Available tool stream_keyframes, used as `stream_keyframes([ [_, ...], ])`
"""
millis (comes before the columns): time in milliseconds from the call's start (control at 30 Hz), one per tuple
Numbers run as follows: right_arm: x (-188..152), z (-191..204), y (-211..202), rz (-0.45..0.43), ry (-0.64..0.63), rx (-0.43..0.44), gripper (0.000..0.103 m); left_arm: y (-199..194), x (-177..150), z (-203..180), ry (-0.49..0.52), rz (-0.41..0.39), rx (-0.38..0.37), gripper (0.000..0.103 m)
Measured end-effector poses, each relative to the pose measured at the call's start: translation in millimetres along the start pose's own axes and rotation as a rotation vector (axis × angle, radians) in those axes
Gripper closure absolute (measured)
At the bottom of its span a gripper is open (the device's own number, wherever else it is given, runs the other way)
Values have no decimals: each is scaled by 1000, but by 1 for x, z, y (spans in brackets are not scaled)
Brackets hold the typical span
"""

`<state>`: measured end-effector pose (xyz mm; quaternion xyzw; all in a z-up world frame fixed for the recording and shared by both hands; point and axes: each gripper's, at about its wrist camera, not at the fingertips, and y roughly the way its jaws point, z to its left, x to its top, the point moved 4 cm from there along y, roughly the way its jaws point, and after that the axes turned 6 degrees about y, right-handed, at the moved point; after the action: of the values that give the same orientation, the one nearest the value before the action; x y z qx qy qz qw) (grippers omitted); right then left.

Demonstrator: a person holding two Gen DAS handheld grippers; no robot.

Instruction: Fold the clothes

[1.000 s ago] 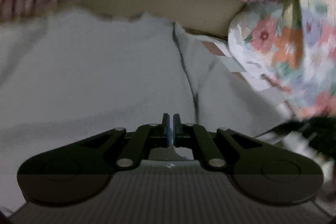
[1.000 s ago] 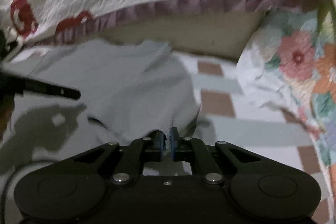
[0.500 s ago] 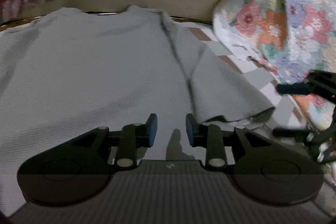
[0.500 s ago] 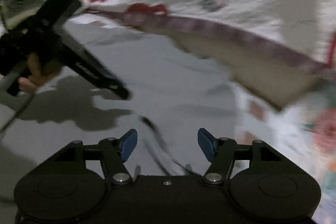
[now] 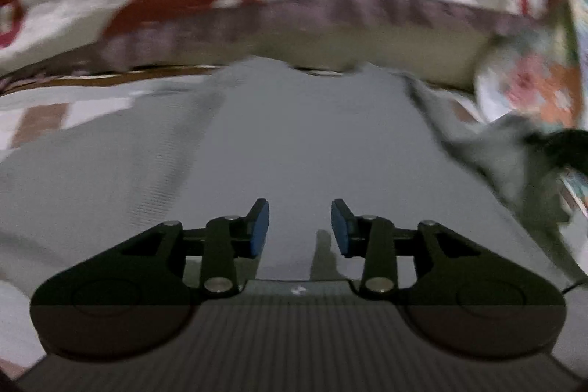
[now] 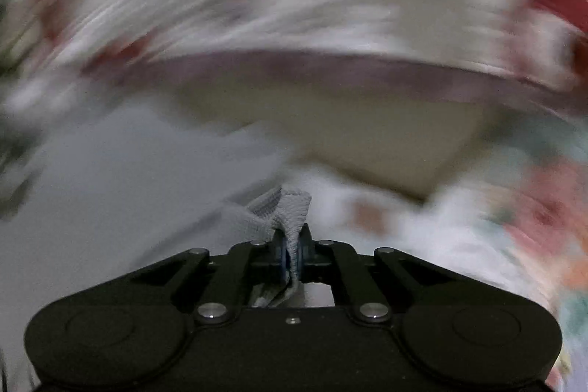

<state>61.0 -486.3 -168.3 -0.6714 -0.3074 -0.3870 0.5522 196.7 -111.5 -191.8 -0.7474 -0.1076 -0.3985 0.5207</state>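
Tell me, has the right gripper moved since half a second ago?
Yes. The right gripper, then open over the grey garment, now pinches a fold at its edge, nearer the floral fabric on the right of its view.

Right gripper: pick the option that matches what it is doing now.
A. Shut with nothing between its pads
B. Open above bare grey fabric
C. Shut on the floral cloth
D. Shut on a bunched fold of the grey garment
D: in the right wrist view the right gripper has its pads pressed on a pinched fold of the grey garment.
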Motion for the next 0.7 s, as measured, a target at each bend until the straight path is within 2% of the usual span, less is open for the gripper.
stream_keyframes([
  [100, 27, -80, 23, -26, 126, -159, 98, 11, 2, 30, 22, 54, 155, 66],
  [200, 28, -134, 61, 42, 248, -222, 98, 12, 8, 51, 28, 46, 179, 65],
  [233, 24, -144, 73, 68, 250, -236, 98, 14, 10, 57, 33, 51, 194, 65],
  [367, 3, -164, 115, 166, 269, -268, 99, 25, 12, 73, 43, 78, 219, 64],
  [433, -8, -167, 129, 198, 265, -278, 99, 25, 10, 74, 50, 67, 221, 62],
  [567, -25, -170, 133, 224, 260, -326, 99, 26, 8, 71, 64, 54, 231, 62],
  [600, -26, -173, 133, 221, 260, -365, 99, 25, 7, 71, 62, 50, 228, 62],
  [633, -27, -180, 131, 212, 255, -464, 103, 24, 6, 71, 60, 46, 224, 62],
  [667, -29, -188, 125, 200, 270, -554, 100, 24, 6, 71, 60, 44, 223, 62],
  [700, -31, -202, 111, 171, 373, -605, 86, 24, 6, 71, 63, 44, 223, 62],
])
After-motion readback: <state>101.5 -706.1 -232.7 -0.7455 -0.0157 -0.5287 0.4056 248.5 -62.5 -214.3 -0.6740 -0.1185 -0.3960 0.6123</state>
